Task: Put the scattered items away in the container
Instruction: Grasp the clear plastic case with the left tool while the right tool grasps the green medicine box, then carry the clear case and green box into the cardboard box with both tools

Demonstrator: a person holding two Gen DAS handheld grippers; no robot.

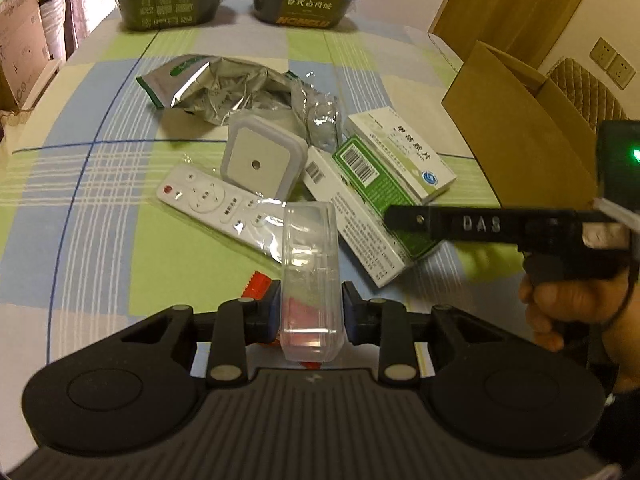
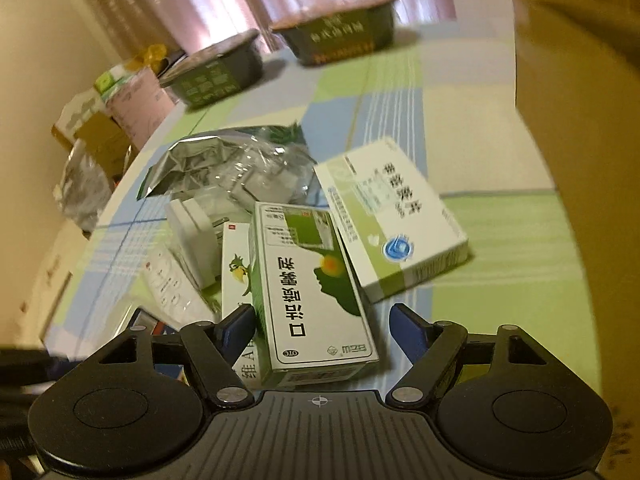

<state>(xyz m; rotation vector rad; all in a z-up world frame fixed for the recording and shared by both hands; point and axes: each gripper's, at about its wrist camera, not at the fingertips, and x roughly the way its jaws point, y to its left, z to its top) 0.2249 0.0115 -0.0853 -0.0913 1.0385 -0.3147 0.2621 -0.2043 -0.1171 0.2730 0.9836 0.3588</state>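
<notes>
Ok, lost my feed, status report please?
Left gripper around clear plastic case. Right gripper open, straddling green medicine box. Cardboard box open at right, path clear.

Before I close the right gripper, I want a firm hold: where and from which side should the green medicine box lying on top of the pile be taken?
Grip the green medicine box across its two long side walls near the close end, coming in low along its length. It lies flat, lengthwise between the open right gripper, whose fingers already flank it.
</notes>
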